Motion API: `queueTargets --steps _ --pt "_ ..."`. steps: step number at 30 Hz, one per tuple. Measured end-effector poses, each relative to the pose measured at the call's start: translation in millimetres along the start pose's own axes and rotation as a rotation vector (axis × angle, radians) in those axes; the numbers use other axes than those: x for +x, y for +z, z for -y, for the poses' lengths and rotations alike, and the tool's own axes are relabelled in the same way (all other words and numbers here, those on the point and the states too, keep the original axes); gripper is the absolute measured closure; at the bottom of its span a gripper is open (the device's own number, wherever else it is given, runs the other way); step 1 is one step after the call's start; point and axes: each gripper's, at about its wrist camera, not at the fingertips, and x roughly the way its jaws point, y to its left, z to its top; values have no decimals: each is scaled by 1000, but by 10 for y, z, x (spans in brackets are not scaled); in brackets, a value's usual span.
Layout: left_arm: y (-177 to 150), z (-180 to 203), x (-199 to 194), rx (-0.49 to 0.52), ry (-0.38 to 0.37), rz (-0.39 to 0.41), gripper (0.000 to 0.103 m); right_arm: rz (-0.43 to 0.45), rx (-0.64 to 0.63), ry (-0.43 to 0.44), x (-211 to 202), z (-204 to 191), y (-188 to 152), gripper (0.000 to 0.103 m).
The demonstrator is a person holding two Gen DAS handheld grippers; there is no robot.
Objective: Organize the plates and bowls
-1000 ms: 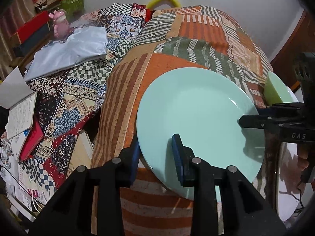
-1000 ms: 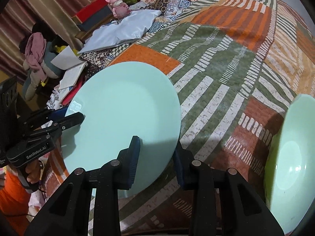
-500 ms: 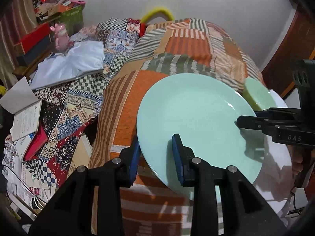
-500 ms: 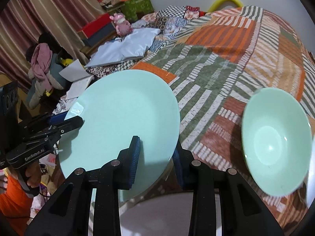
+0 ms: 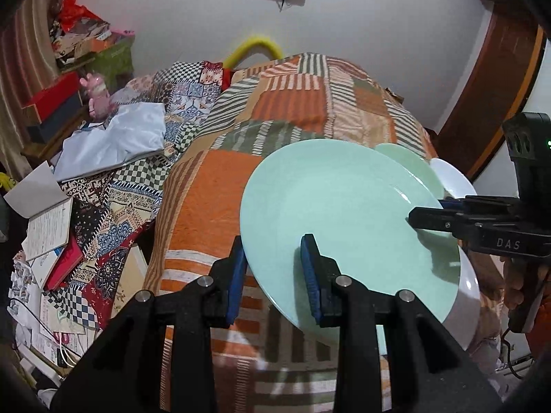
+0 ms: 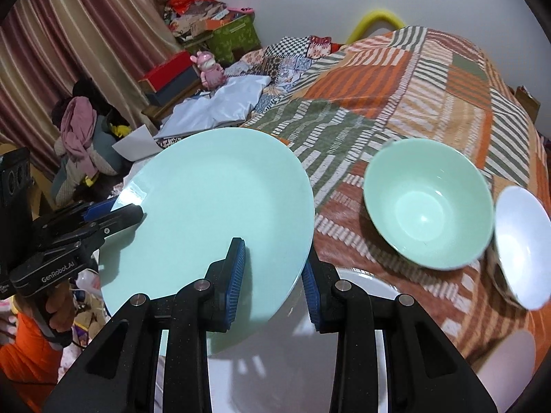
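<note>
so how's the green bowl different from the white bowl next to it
The green bowl is mint green; the white bowl is plain white. The green bowl looks wider and sits closer to the held green plate, while the white bowl is at the far right of the right wrist view. The white bowl appears tipped more steeply on the patchwork quilt. Both are empty, and neither is gripped.

white plate [image 6: 354, 285] mostly hidden, white bowl [image 6: 521, 247] blurred
</note>
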Motion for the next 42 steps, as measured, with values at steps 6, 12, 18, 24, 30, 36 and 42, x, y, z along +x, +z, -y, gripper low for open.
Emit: queueTargets --steps 6,12,18,24,30,36,42 --pt "-43 201 -148 19 -16 21 72 37 20 -10 -224 45 -146 73" --pt "-94 395 -215 36 -31 25 72 67 38 -25 -396 93 -311 74" --pt "-172 606 -277 57 -55 28 72 89 64 -41 -559 173 -502 74" --pt "-262 792 -298 69 -73 24 72 103 91 -54 -664 254 -644 74" --pt "-350 904 -246 68 -90 6 72 109 116 -74 -702 309 -795 74" --pt "-439 941 -127 63 -102 -28 72 98 143 -78 -673 338 -955 74" --pt "-555 954 22 63 -101 -67 72 81 184 -75 -601 388 -1072 74"
